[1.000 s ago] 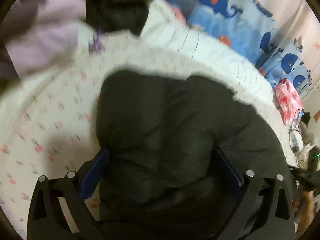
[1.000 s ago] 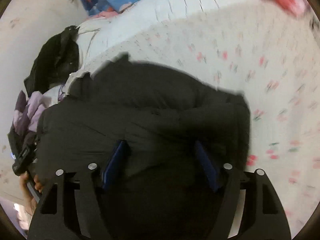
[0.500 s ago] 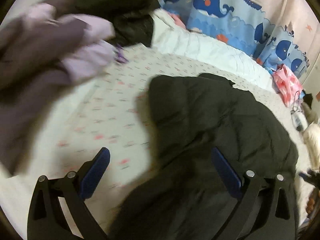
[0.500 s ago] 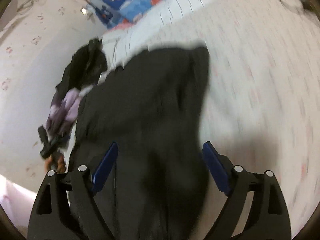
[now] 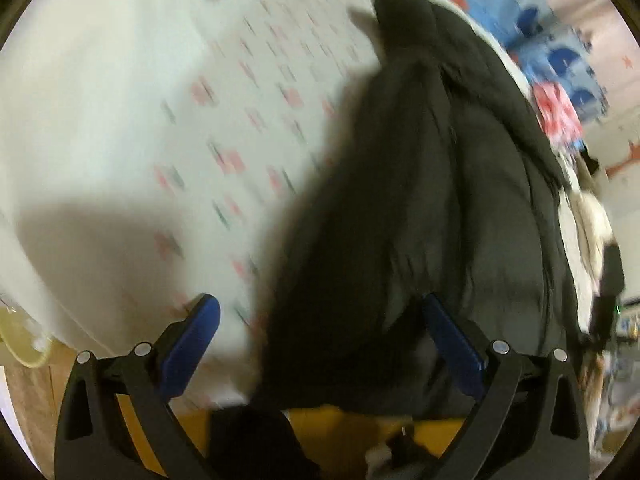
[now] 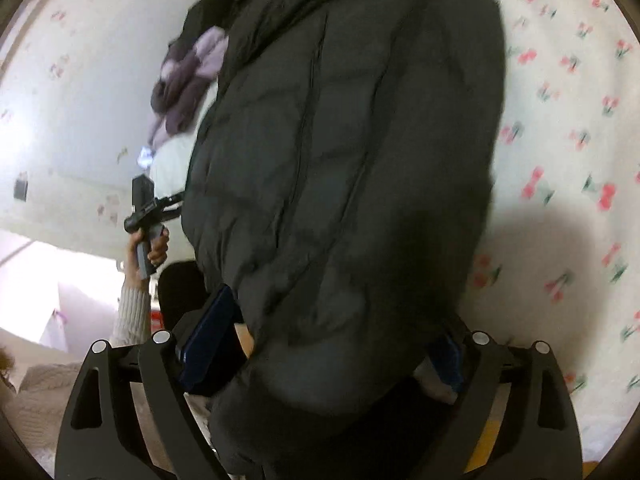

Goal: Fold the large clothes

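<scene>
The dark padded jacket (image 6: 344,168) lies lengthwise on the flowered bed (image 5: 224,128), hem at the near edge. Both the left tongs (image 5: 320,340) and right tongs (image 6: 320,360) stand spread, the right having just widened, jacket between unpinched. Bulky, soft and probably slippery, it is best pinched at hem corners.

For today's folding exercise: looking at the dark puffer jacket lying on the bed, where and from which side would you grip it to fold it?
Grip the puffer jacket at its near hem, coming in from the bed's edge. The hem hangs over that edge, so a gripper can slip around it; the padded body lies flat on the floral sheet. The right gripper, jaws just opened, already straddles this hem.
</scene>
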Tool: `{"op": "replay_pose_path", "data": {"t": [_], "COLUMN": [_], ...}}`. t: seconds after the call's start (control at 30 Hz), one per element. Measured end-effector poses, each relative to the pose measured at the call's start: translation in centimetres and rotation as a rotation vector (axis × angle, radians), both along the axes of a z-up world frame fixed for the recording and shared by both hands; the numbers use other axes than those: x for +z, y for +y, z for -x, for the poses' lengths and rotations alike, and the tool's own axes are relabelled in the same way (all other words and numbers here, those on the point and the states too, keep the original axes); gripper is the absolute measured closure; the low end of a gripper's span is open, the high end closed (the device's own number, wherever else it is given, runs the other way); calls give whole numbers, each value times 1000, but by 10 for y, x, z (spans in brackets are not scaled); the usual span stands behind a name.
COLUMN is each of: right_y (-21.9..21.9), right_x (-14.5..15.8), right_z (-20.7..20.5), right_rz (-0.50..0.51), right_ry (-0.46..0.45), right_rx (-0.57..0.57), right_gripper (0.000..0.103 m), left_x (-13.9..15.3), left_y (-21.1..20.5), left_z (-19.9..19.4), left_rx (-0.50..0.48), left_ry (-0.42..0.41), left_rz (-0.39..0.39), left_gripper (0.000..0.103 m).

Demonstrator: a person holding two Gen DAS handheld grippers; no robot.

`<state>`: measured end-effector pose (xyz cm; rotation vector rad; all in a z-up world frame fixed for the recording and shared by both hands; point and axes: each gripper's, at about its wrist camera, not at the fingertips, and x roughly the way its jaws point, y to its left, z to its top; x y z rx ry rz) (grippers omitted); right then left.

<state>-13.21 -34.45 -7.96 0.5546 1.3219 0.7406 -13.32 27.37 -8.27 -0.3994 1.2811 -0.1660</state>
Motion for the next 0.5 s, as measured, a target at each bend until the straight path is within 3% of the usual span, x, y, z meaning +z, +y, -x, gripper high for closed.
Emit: {"op": "replay_pose_path", "data": {"t": [0.07,0.1,0.13,0.17,0.23,0.3,0.37,0.4,0.5], "right_y": [7,10,14,17,24,18,10,4,-12], "right_x": [-3,-2,-2,0,10,30,64,83,132], "right_z": [2,-2,-1,0,-2,-2,-8,-11,-10], "right_rz": [-21,-41,-96,-101,-126,-212,-319,-365,-385], "right_ry": [-18,-31,-40,-58,-115,-195,-298,-339,-424], "right_rx": [-4,-16,-28,-52,-83,-140,-208,-236,-269], "right_gripper": [21,30,61,76,89,93,94,94,94], "left_x": [-8,-10,-11,-11,0,18,41,58,108], "left_y": [-11,-15,-19,-21,-27,-32,-39,-43,-55], "left_z": [4,5,4,3,2,1,0,2,13], "left_rx": [-1,1,7,8,-2,1,-2,1,-18], "left_ry": [15,22,36,36,27,-3,-55,-90,-195], "left_rz": [-32,-43,-51,-43,10,44,56,99,180], "left_gripper": [6,6,11,22,69,85,89,89,90]}}
